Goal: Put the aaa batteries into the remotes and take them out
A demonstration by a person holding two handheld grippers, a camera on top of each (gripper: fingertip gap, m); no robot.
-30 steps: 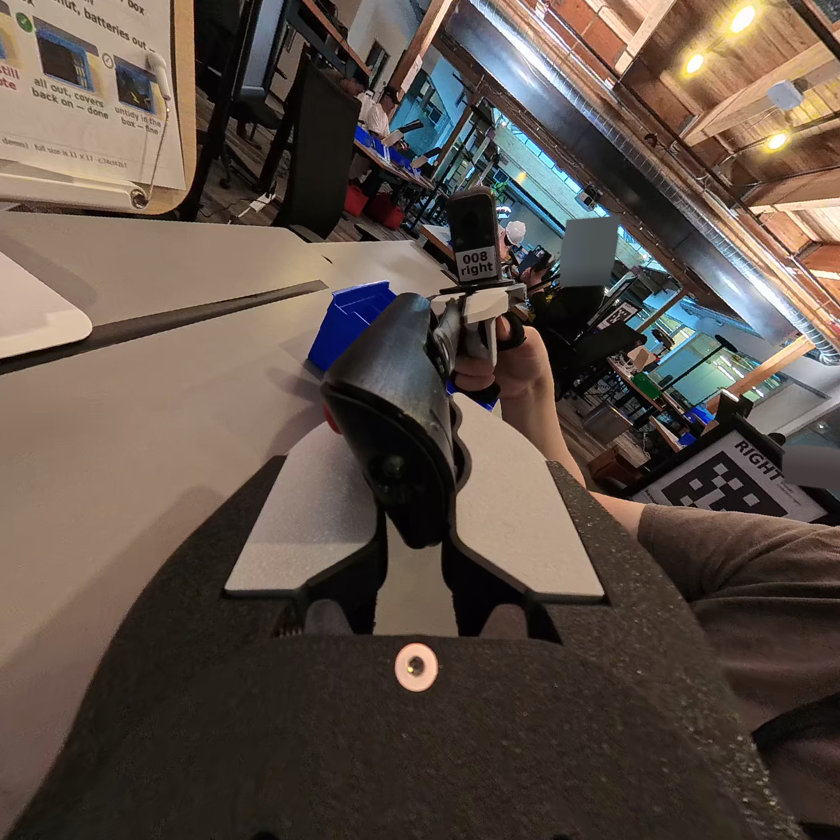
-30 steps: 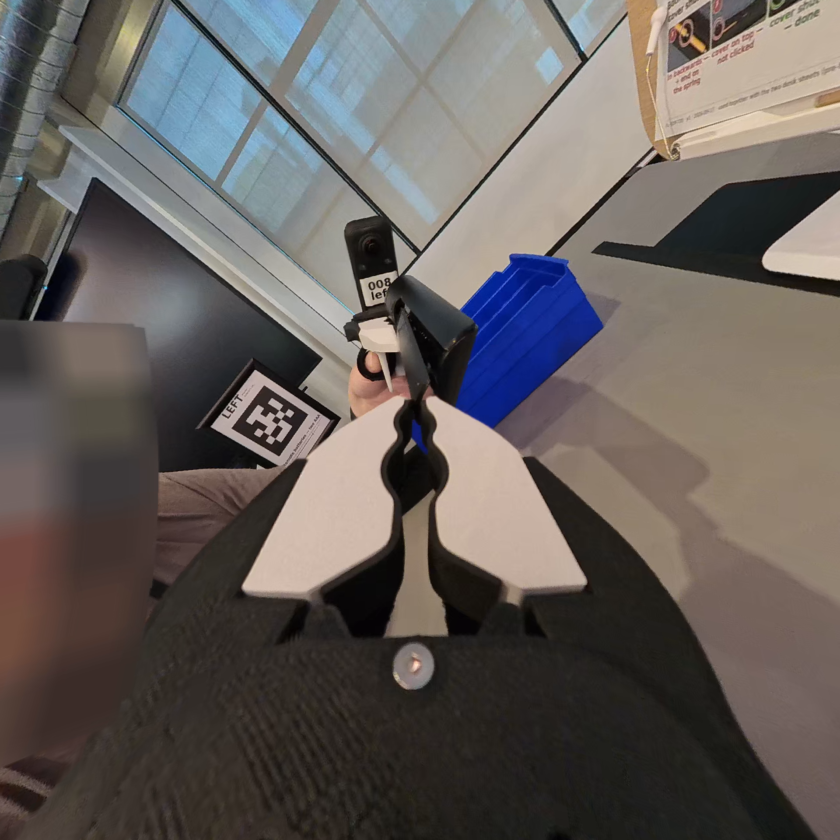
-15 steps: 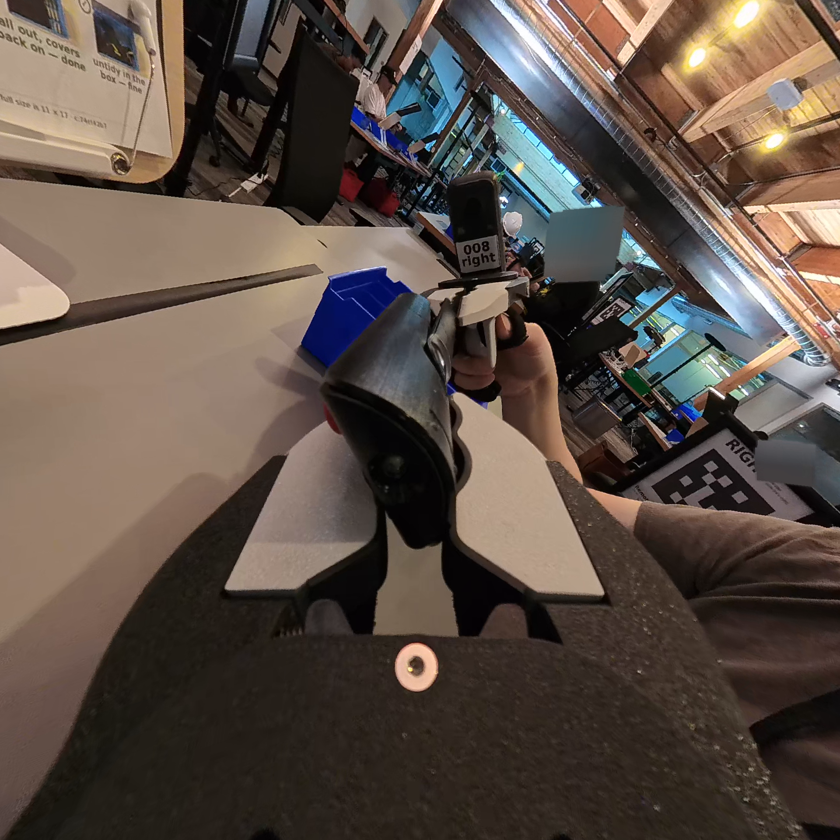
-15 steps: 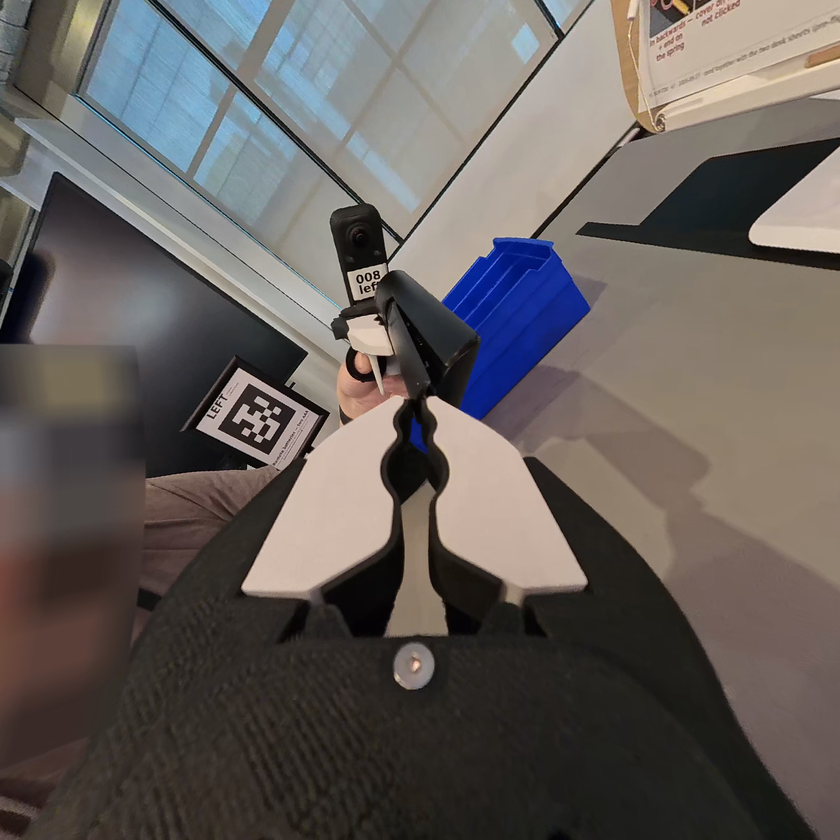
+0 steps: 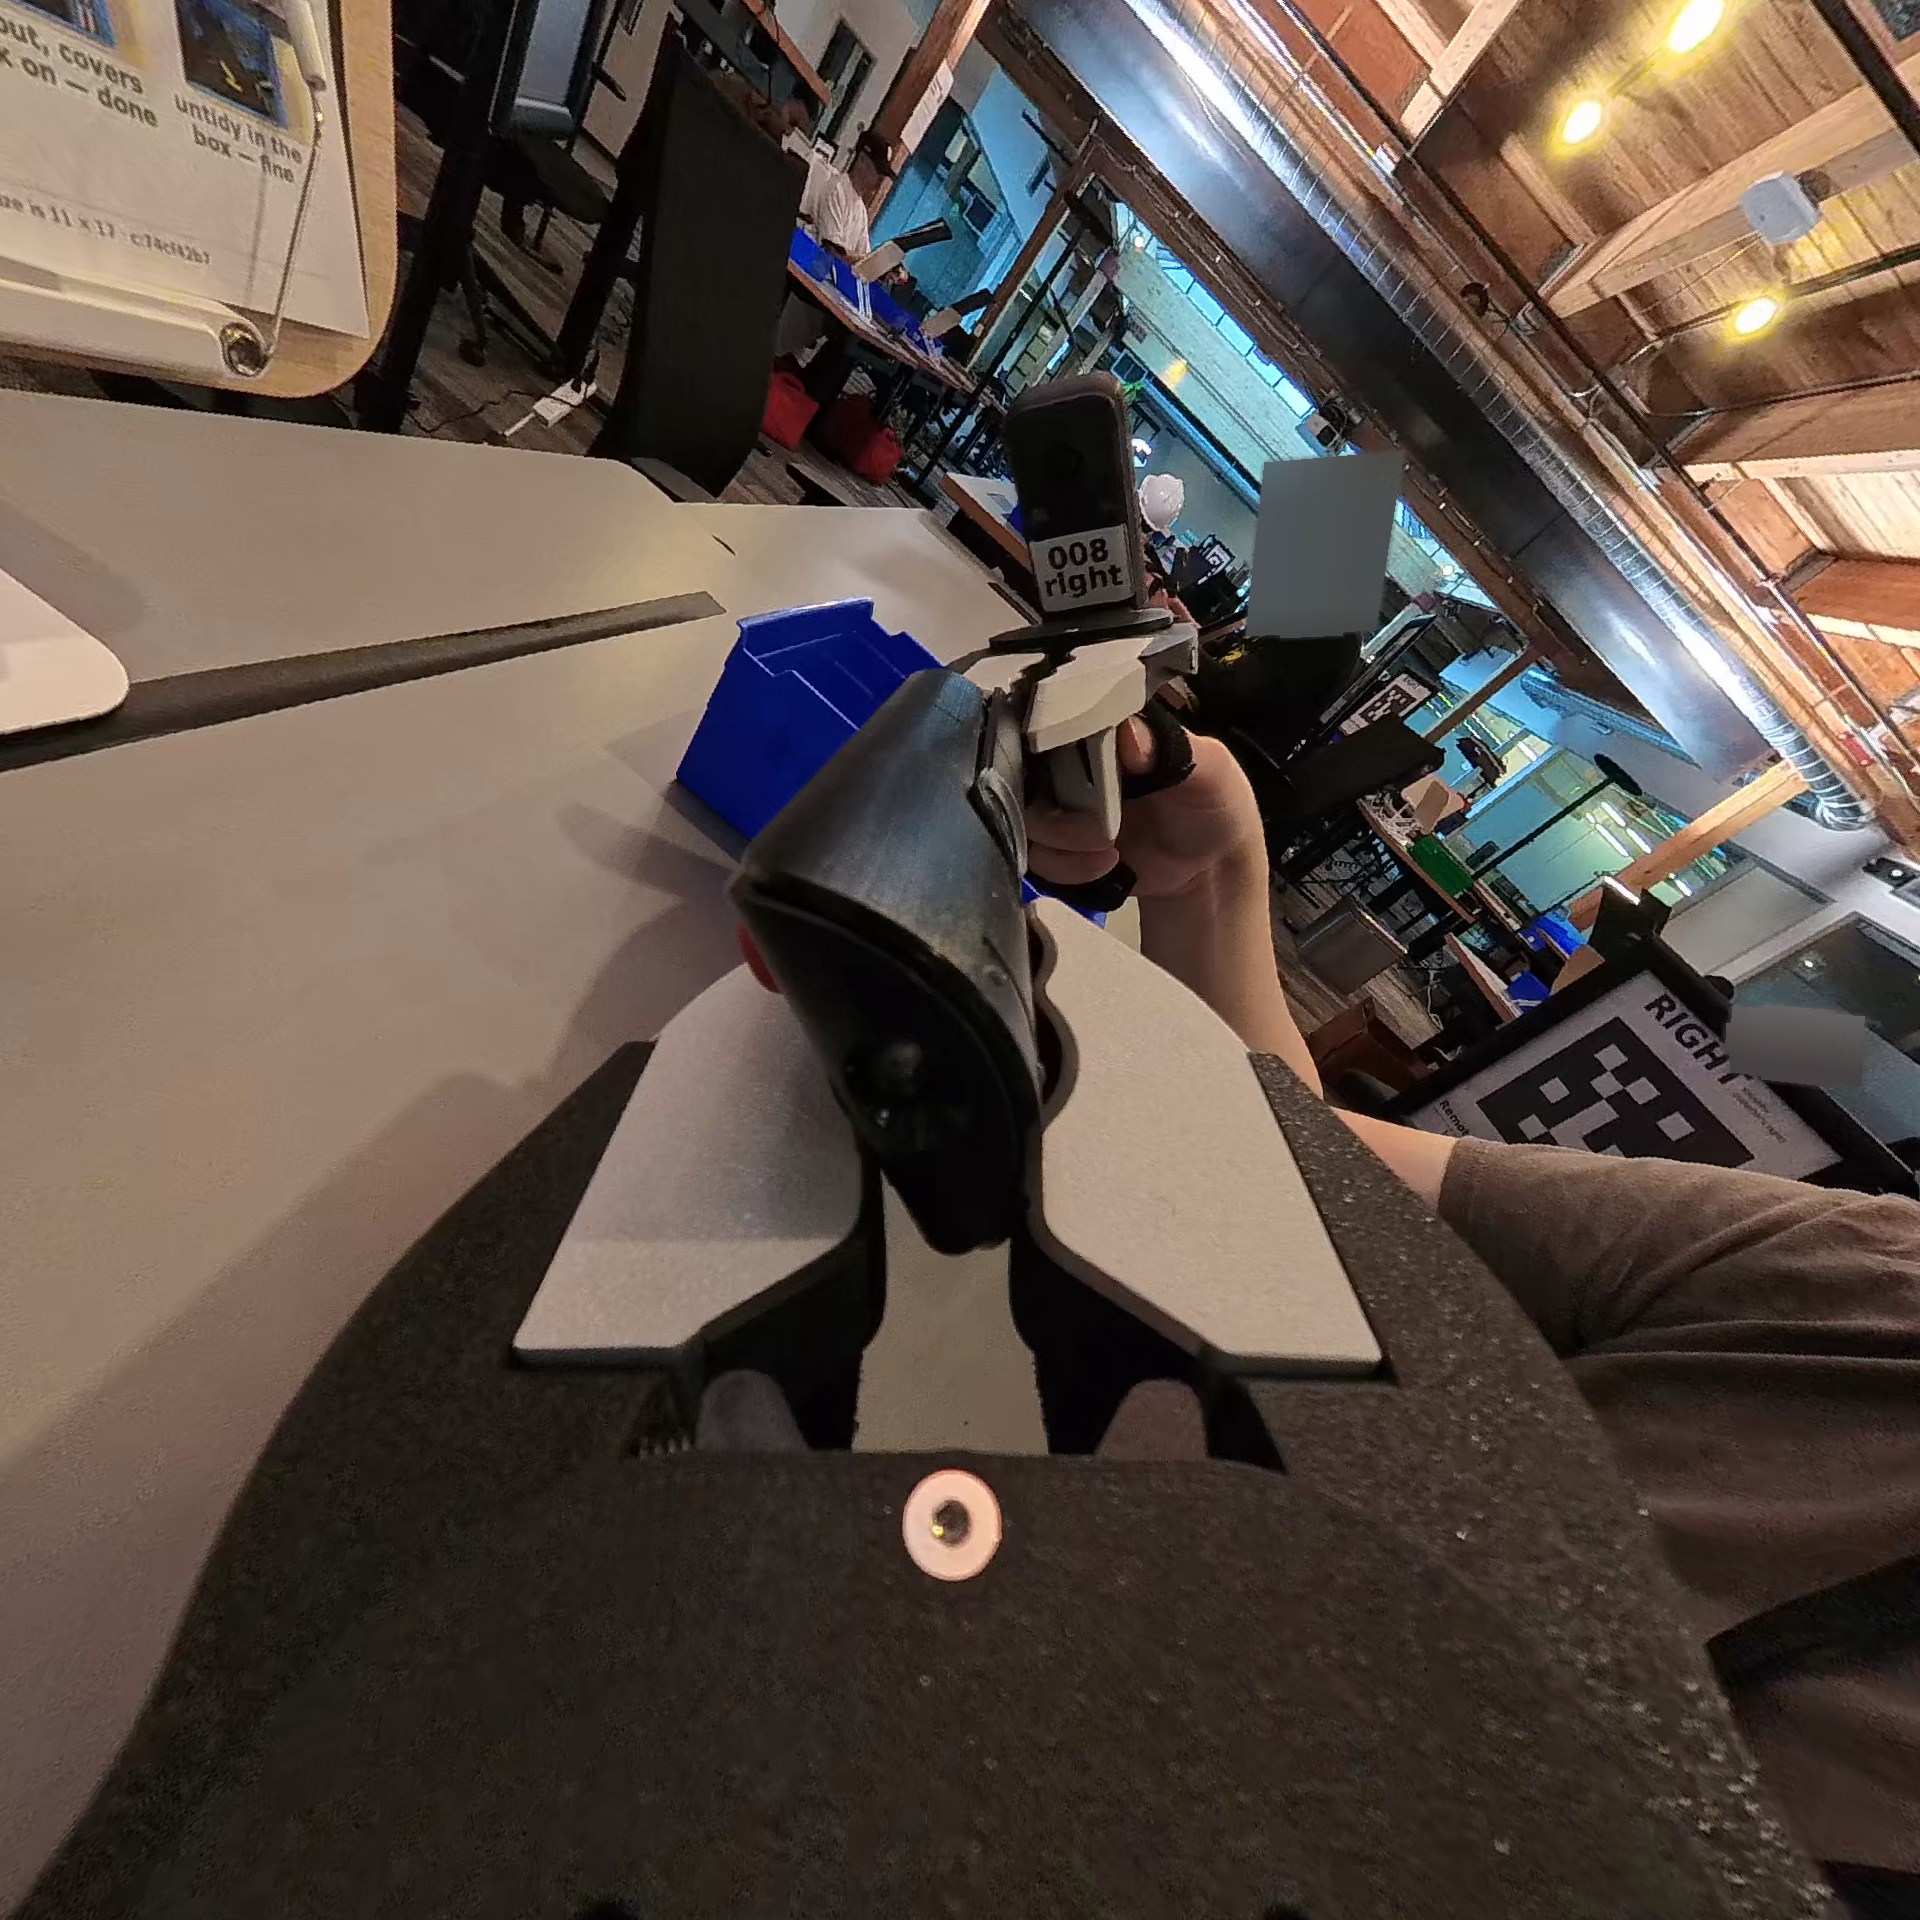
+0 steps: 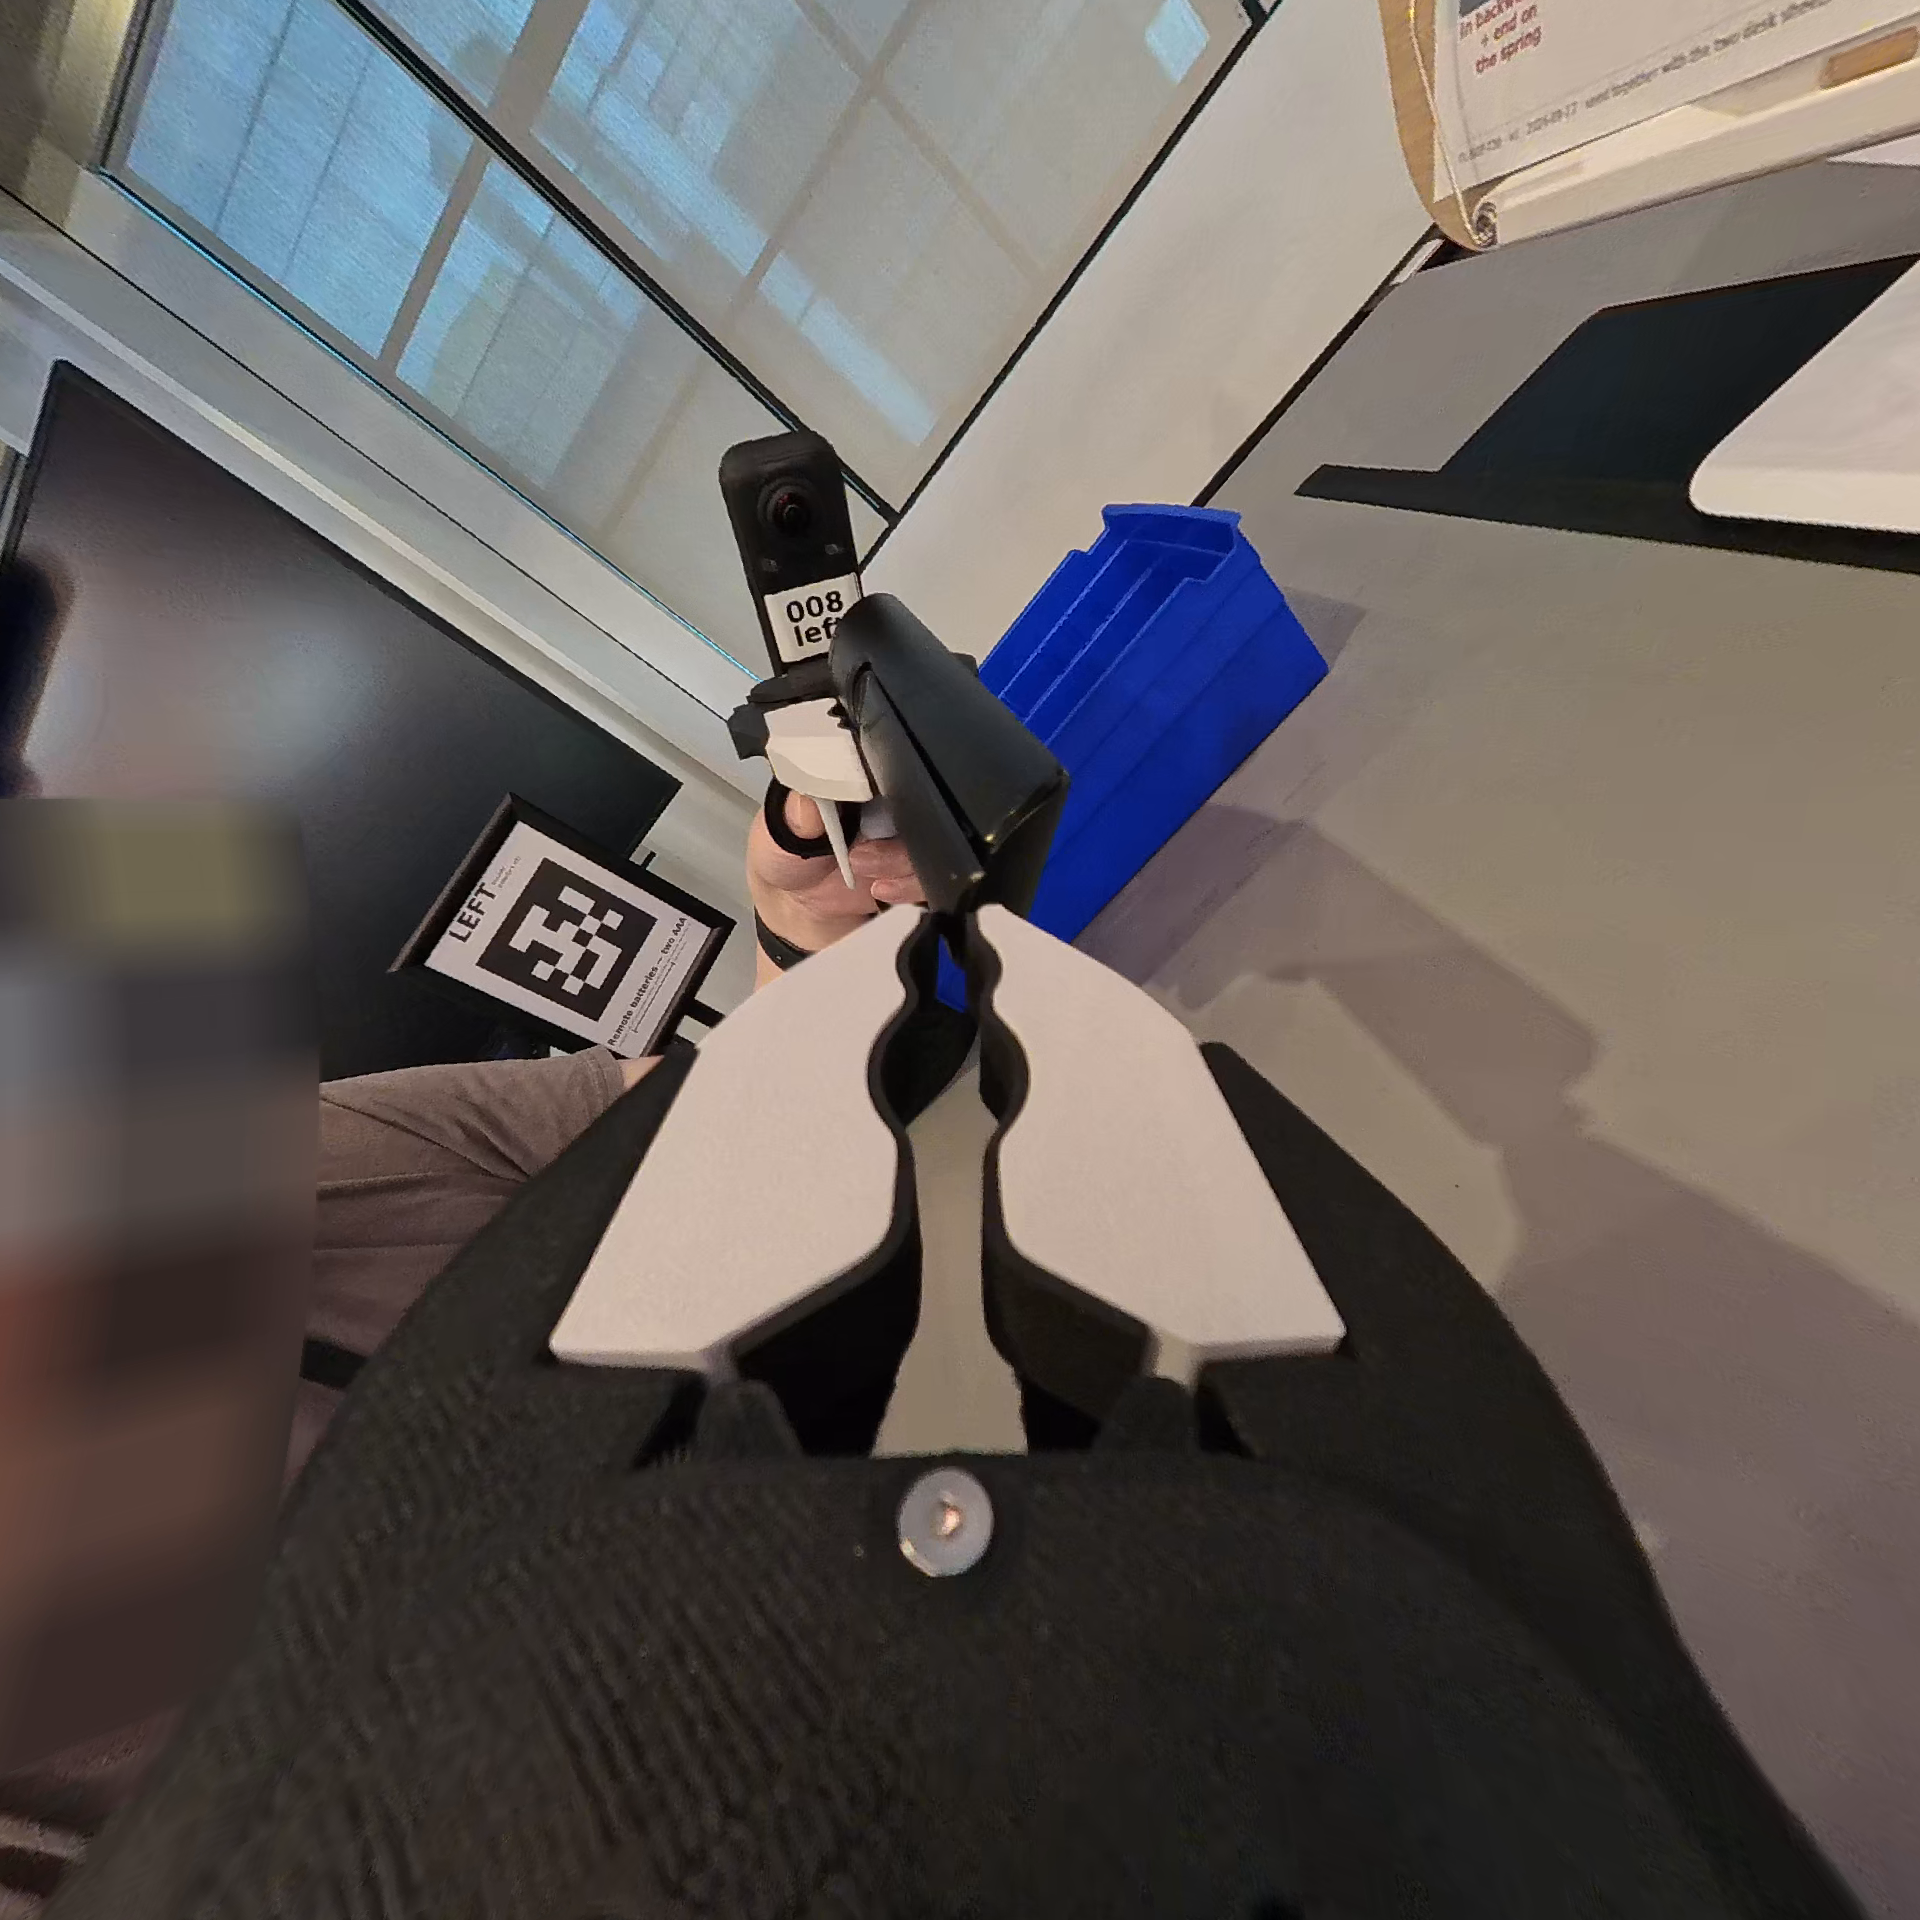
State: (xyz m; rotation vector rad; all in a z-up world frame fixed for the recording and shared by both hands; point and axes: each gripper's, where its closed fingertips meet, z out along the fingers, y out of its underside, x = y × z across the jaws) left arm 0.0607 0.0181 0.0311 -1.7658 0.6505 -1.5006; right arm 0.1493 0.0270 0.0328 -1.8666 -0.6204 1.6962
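Observation:
A black remote (image 5: 904, 997) is held in the air between both grippers above the grey table (image 5: 312, 935). My left gripper (image 5: 914, 966) is shut on one end of it, with a red button showing at its left side. My right gripper (image 6: 951, 920) is shut on a thin black edge at the remote's other end (image 6: 945, 748); I cannot tell whether that edge is the battery cover. The right gripper also shows in the left wrist view (image 5: 1070, 717), and the left gripper shows in the right wrist view (image 6: 821, 748). No batteries are visible.
A blue plastic bin (image 5: 790, 696) stands on the table just behind the remote and also shows in the right wrist view (image 6: 1143, 675). A white pad (image 5: 42, 665) lies at the left edge beside a dark strip. An instruction sheet on a board (image 5: 187, 156) stands at the back.
Both grippers keep their hold on the remote. The views have swung slightly, so the instruction sheet has slid toward the frame edges and the bin sits a bit further left.

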